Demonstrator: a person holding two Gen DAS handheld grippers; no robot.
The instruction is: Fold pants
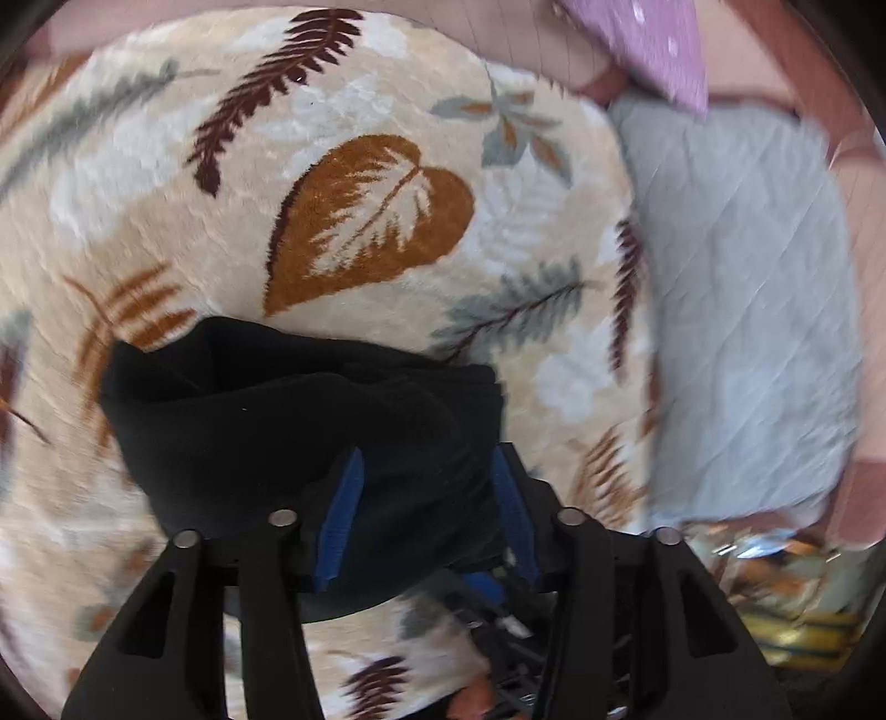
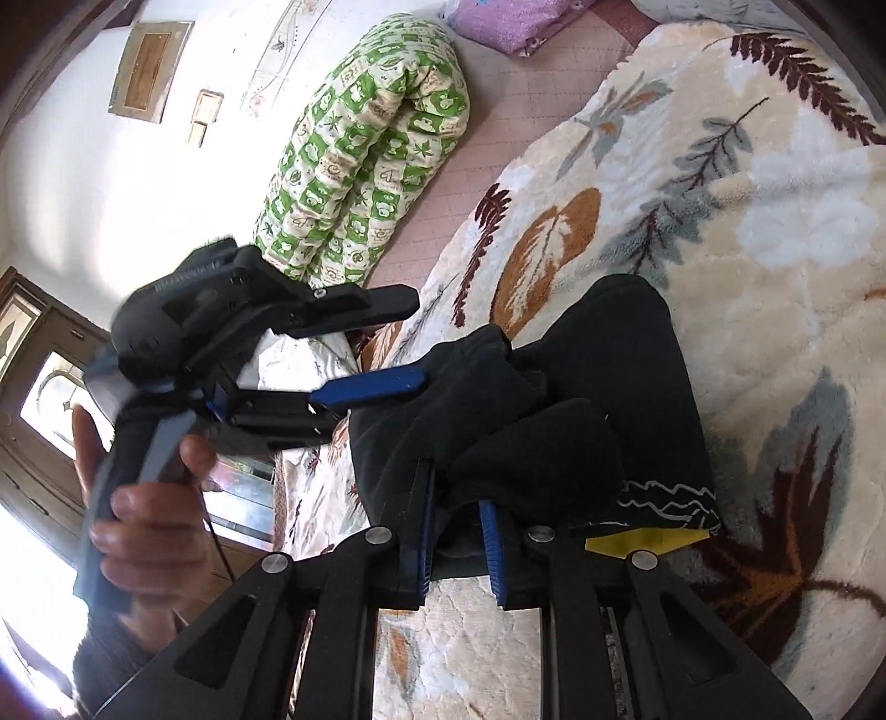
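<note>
Black pants bunched in a thick, already doubled-over bundle on the leaf-patterned blanket spread across the bed, white-stitched trim showing at one corner. Folding well along, by the look of it: fabric stacked in several layers, though lumpy and not yet squared off; final flattening and tidying seemingly left.

Right gripper clenched on the near edge of the bundle, dark cloth pinched between its blue pads. Left gripper, seen from the right wrist view, held in a hand just beside the bundle, jaws parted and nothing between them there; in its own view dark cloth bulging between the blue pads, not clearly pressed, so released as far as can be told.

Around: green-and-white patterned quilt roll on the pink sheet, purple pillow beyond, grey quilted cover beside the blanket. Nothing lying on the blanket close to the pants; only the plush pile itself likely to drag against the cloth.
</note>
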